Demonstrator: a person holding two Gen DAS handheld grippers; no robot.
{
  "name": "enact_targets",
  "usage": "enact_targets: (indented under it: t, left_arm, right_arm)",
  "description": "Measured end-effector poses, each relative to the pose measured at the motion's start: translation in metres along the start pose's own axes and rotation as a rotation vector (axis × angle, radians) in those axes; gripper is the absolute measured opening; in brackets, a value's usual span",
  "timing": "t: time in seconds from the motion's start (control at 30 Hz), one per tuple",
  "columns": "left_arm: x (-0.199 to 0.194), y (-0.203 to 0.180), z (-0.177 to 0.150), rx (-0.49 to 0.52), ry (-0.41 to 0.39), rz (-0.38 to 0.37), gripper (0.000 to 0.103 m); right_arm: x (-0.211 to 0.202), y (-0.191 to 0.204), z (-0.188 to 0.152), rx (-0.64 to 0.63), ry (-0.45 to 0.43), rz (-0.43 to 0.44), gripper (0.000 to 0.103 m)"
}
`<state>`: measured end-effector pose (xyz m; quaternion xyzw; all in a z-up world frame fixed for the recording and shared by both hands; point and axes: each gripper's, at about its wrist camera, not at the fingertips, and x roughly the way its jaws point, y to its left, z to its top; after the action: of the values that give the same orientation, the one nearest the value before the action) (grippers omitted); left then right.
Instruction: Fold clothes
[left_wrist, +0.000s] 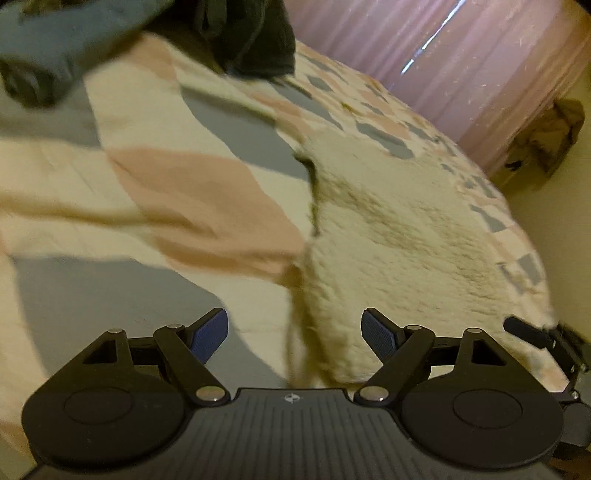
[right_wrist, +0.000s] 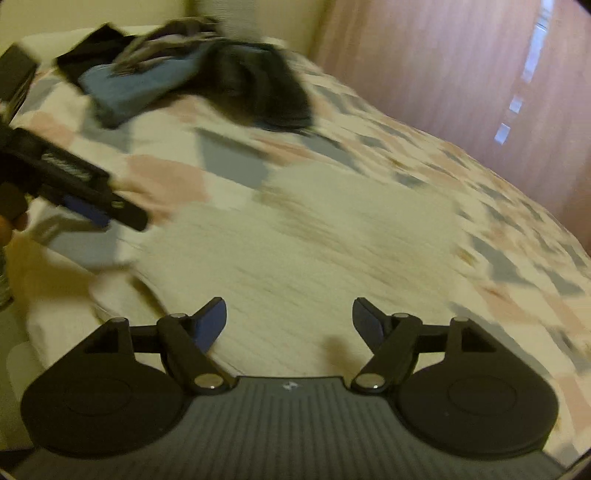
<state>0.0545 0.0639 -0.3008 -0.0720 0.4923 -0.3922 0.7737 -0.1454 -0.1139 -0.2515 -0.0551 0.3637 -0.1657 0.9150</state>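
With both the left gripper (left_wrist: 294, 334) and right gripper (right_wrist: 289, 323) spread and empty, a cream garment (right_wrist: 295, 236) is seen flat on the bed (right_wrist: 517, 236) just ahead, while a pile (right_wrist: 192, 77) beyond is judged unfolded.

Both views are dim and yellow-tinted, with warm indoor light. Thin bright slits glow through the pink pleated curtain (left_wrist: 480, 66). Motion blur smears the pastel patchwork bedspread (right_wrist: 369, 177) and the dark heap of clothes (right_wrist: 207, 77), perhaps worse in the right view. Fisheye distortion bends the edges; soft shadows lie near the bottom.
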Motion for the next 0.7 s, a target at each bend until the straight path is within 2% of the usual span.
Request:
enact_targets:
  t: [0.07, 0.13, 0.23, 0.3, 0.4, 0.47, 0.5, 0.57, 0.63, 0.67, 0.7]
  left_arm:
    - [0.007, -0.003, -0.001, -0.027, 0.01, -0.043, 0.081]
    - [0.018, -0.011, -0.004, -0.012, 0.022, -0.036, 0.075]
    - [0.042, -0.019, -0.006, -0.002, 0.078, 0.032, 0.054]
    - [0.041, -0.022, -0.008, 0.002, 0.07, 0.037, 0.055]
    - [0.033, -0.031, -0.009, 0.046, 0.022, 0.075, 0.065]
    - [0.032, -0.033, -0.008, 0.049, 0.011, 0.076, 0.063]
    - [0.035, -0.033, -0.008, 0.042, 0.019, 0.07, 0.06]
    - [0.041, -0.033, -0.008, 0.025, 0.038, 0.058, 0.042]
    - [0.046, -0.036, -0.009, 0.032, 0.044, 0.067, 0.037]
    - [0.046, -0.037, -0.008, 0.033, 0.045, 0.063, 0.028]
    - [0.045, -0.038, -0.007, 0.028, 0.046, 0.04, 0.024]
  right_arm:
    - [-0.007, -0.021, -0.014, 0.063, 0.023, 0.001, 0.072]
    - [0.0, -0.037, -0.03, 0.128, 0.069, 0.036, 0.072]
    - [0.016, -0.051, -0.049, 0.169, 0.162, 0.092, 0.072]
    - [0.01, -0.065, -0.047, 0.201, 0.133, 0.142, 0.069]
    - [-0.005, -0.096, -0.035, 0.301, 0.036, 0.194, 0.066]
    - [-0.005, -0.104, -0.034, 0.318, 0.018, 0.197, 0.066]
    - [-0.004, -0.106, -0.035, 0.318, 0.017, 0.198, 0.066]
    - [0.0, -0.107, -0.038, 0.317, 0.022, 0.204, 0.066]
    - [0.01, -0.101, -0.049, 0.323, 0.067, 0.218, 0.066]
    - [0.014, -0.097, -0.055, 0.327, 0.089, 0.22, 0.067]
    - [0.015, -0.095, -0.06, 0.335, 0.1, 0.218, 0.067]
